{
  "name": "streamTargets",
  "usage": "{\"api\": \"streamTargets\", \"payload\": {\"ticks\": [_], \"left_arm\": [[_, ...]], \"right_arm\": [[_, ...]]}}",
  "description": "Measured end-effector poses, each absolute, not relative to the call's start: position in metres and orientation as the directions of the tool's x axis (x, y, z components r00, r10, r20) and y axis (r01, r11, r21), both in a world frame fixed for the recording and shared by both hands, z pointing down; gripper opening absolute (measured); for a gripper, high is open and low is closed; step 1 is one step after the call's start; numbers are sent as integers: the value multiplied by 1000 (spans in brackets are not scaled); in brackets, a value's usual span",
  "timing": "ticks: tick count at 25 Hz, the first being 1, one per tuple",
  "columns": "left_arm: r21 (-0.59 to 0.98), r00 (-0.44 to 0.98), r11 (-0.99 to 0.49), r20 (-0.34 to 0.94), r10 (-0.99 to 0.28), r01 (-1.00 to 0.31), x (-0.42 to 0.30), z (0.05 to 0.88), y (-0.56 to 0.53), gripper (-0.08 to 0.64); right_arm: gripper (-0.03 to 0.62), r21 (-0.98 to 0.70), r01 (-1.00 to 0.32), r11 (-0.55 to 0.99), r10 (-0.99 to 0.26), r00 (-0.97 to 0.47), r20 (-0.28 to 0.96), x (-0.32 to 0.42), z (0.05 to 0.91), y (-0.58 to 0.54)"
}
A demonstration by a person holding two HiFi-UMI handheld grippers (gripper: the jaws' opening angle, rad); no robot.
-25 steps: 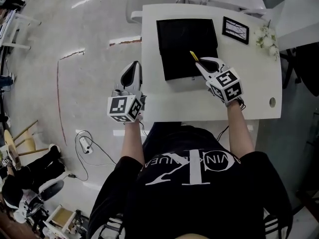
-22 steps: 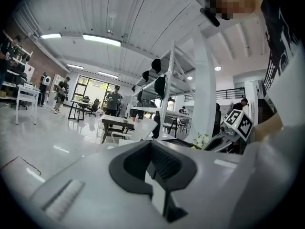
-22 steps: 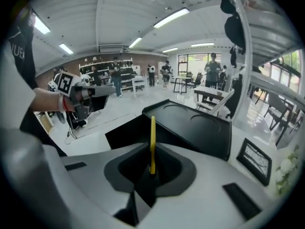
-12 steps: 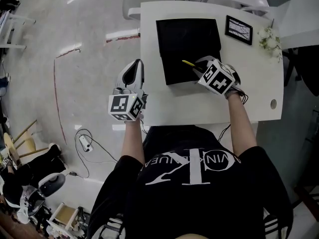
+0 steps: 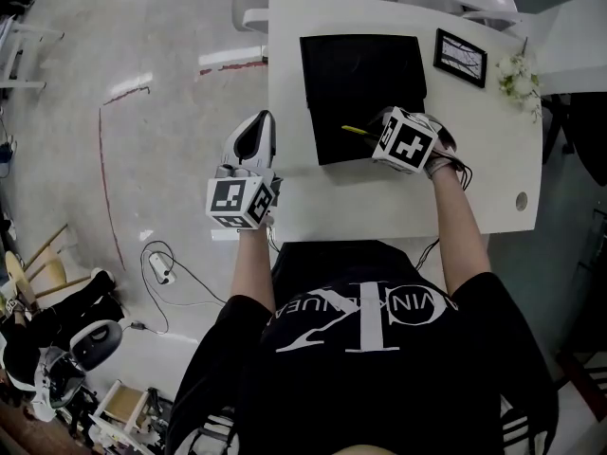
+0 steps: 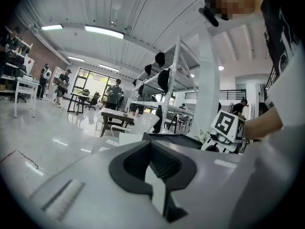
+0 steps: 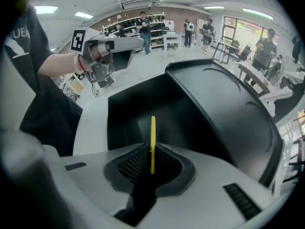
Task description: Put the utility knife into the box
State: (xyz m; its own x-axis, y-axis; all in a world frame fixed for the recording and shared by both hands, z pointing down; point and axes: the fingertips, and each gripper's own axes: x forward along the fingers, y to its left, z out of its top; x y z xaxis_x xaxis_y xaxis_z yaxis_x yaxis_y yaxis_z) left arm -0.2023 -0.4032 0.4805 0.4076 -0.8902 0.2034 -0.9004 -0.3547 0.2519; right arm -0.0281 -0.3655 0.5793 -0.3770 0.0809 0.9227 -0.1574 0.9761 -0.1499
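Though empty, left tongs [image 6: 153, 168] together; right tongs [image 7: 151, 162] tight around utility knife [image 7: 153, 140] over box [image 7: 214, 104].

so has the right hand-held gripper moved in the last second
Yes: the right hand-held gripper has turned left and edged farther from the table's near edge, over the black box.

- An open lab or workshop hall: polished grey floor [image 5: 142, 112] across the head view's left, a loose power cable [image 5: 163, 271] at lower left.
- Left gripper view: strip lights [image 6: 102, 31] at top, shelving [image 6: 164, 78] centre, desks [image 6: 116, 119] and standing people [image 6: 114, 92] mid-left.
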Motion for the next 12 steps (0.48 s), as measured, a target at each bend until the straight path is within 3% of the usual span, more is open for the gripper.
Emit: {"api": "streamTargets", "payload": {"ticks": [12], "left_arm": [[265, 410, -353, 209, -888, -898, -206, 483, -408, 11]], "right_arm": [[49, -213, -171, 962, 131, -397, 908, -29, 584, -371]]}}
